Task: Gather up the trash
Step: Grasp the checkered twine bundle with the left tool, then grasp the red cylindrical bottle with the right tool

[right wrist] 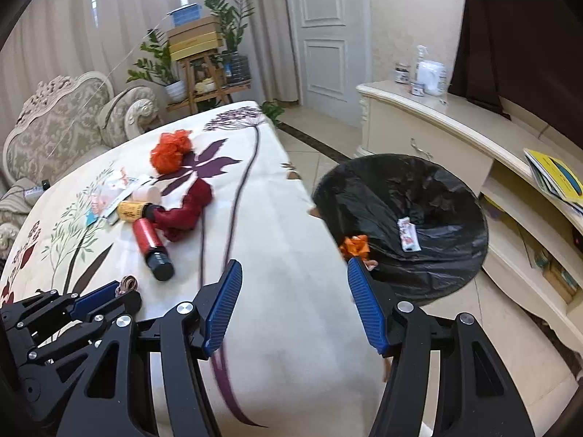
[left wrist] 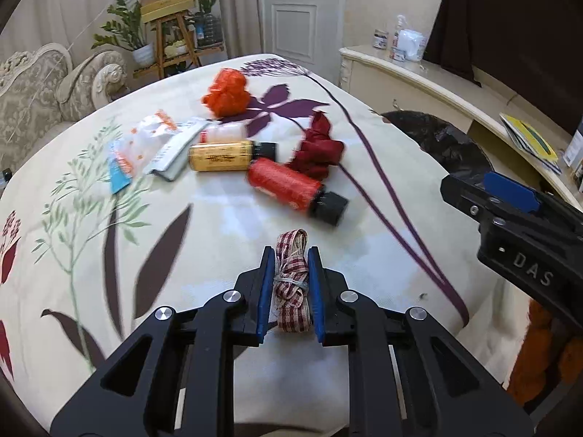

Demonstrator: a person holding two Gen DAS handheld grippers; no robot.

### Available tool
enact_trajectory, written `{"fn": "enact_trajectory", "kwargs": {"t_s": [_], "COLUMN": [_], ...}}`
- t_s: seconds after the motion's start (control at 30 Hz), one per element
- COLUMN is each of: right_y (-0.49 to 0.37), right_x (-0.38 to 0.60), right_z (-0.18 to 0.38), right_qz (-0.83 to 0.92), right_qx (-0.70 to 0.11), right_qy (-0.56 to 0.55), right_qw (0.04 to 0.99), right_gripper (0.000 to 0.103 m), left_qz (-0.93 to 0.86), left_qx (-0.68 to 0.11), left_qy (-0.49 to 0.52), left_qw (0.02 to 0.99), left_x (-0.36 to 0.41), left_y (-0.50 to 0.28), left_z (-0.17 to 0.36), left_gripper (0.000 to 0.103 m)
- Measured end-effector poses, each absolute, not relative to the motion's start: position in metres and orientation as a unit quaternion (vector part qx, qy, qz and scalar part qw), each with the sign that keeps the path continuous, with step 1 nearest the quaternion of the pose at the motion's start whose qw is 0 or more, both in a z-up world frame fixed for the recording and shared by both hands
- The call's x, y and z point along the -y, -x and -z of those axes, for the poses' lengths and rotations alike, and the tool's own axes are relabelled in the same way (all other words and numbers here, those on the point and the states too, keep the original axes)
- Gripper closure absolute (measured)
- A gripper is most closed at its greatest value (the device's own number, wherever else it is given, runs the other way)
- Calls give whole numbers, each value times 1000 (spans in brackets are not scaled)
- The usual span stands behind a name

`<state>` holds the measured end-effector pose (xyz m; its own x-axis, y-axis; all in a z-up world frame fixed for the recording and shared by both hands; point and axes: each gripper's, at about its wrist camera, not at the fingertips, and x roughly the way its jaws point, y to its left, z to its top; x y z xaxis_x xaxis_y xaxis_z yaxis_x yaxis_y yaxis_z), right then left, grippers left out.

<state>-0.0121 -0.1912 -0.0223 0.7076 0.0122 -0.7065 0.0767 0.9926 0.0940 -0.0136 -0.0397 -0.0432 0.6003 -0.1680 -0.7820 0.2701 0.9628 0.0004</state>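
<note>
**Checked ribbon bundle pinched in the left claw; right claw spread wide by the bin**

Motion blur softens much of the left wrist view: the labels on the red cylindrical bottle with a black cap [left wrist: 291,189] and the yellow cylindrical bottle with a black cap [left wrist: 227,156] cannot be read, and the white and orange plastic wrappers [left wrist: 145,145] at centre left smear into one another. The black bag-lined trash bin [left wrist: 437,138] is cut off there by the table edge and by the right gripper [left wrist: 510,218], which enters from the right edge with only its side showing. In the right wrist view the bin [right wrist: 419,196] shows almost whole at centre right, with a small white wrapper [right wrist: 408,235] and an orange crumpled scrap [right wrist: 353,245] lying inside; the scrap is partly hidden by a blue finger pad.

The left gripper [left wrist: 291,284], at lower centre, is closed on a red-and-white checked ribbon bundle tied with string [left wrist: 291,280], both blue pads pressing its sides above the floral tablecloth [left wrist: 218,236]. The right gripper [right wrist: 295,306] stands wide open, holding nothing, one finger over the cloth, the other over the bin's near rim.

A crumpled dark red cloth [left wrist: 319,145] touches the red bottle, and an orange mesh ball [left wrist: 226,91] lies farther up the table.
</note>
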Motion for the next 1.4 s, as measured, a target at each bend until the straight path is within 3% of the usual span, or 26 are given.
{"fn": "enact_trajectory", "kwargs": {"t_s": [0.57, 1.13, 1.3, 1.4], "right_y": [-15, -26, -39, -42], "right_x": [109, 72, 70, 67], "right_z": [27, 33, 37, 39], "right_qz": [-91, -121, -113, -112], "right_qx": [-396, -418, -431, -437], "right_qy": [-17, 7, 6, 15], "right_qw": [913, 900, 895, 892], "right_gripper": [44, 44, 54, 74], "left_qz": [2, -23, -28, -31], "left_qx": [-433, -433, -432, -435], "left_qy": [2, 9, 8, 10], "left_qw": [901, 901, 902, 900], "left_x": [-68, -102, -105, -107], "left_y": [-7, -13, -15, -18], "left_z": [36, 42, 41, 41], "left_gripper": [85, 85, 85, 85]}}
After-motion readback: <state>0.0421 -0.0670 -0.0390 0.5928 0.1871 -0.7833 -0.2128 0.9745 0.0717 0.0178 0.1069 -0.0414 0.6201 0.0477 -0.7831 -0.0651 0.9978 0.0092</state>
